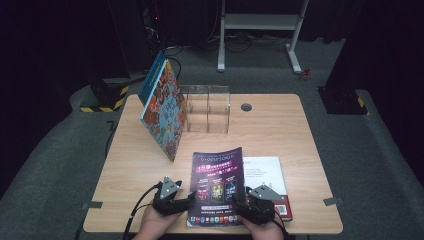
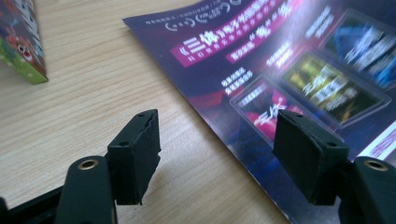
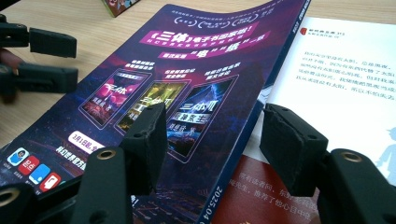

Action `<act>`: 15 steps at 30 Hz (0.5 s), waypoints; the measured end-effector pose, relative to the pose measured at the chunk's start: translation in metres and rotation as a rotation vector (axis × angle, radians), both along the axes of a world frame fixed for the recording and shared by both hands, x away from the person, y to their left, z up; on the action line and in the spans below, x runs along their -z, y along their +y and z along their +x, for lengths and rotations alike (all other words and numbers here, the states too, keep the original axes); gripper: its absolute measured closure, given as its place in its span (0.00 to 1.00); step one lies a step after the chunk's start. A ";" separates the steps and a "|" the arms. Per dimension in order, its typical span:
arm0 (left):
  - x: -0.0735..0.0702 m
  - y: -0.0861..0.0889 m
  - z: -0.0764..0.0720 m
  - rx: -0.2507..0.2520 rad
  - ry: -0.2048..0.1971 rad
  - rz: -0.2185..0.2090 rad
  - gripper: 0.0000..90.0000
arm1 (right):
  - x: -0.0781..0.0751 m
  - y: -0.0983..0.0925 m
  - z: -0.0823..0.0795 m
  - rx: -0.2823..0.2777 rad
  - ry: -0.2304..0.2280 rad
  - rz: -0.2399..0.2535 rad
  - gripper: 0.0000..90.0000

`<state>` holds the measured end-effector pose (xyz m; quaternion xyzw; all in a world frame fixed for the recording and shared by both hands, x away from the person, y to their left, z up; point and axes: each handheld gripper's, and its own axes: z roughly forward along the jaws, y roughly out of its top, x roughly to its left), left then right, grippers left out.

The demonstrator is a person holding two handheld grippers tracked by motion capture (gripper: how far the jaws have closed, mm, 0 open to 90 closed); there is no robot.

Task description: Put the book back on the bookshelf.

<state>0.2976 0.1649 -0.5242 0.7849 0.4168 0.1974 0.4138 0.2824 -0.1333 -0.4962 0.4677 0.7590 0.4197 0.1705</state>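
Observation:
A purple magazine (image 1: 217, 185) lies flat at the table's front edge, partly over a white and red book (image 1: 265, 170). My left gripper (image 1: 186, 197) is open at the magazine's left edge. In the left gripper view the jaws (image 2: 217, 154) straddle that edge, one over bare wood and one over the magazine (image 2: 289, 70). My right gripper (image 1: 240, 201) is open at the magazine's right edge. In the right gripper view the jaws (image 3: 212, 144) stand one over the magazine (image 3: 187, 70) and one over the white book (image 3: 345, 84). The left gripper (image 3: 46, 60) shows there at the far left.
A colourful picture book (image 1: 162, 107) leans tilted against a clear acrylic organiser (image 1: 207, 107) at the back left of the wooden table (image 1: 280, 130). A round cable hole (image 1: 246, 106) sits behind the organiser. Its corner (image 2: 21, 42) appears in the left gripper view.

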 end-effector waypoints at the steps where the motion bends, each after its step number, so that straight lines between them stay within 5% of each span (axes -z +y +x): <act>1: 0.001 -0.002 0.000 0.013 0.022 -0.011 0.33 | 0.000 0.000 0.000 -0.002 0.002 -0.001 0.46; 4: 0.001 -0.008 -0.001 0.019 0.034 0.015 0.31 | 0.000 -0.001 0.000 -0.003 -0.002 -0.004 0.46; 6: 0.002 -0.009 0.001 0.026 0.072 -0.009 0.31 | 0.000 -0.001 -0.001 -0.001 0.001 -0.004 0.46; 7: 0.002 -0.010 0.002 0.033 0.074 0.018 0.30 | 0.000 -0.001 -0.001 -0.001 -0.001 -0.005 0.46; 15: 0.003 -0.014 0.003 0.060 0.091 0.013 0.30 | 0.001 0.002 -0.002 -0.007 -0.012 -0.012 0.48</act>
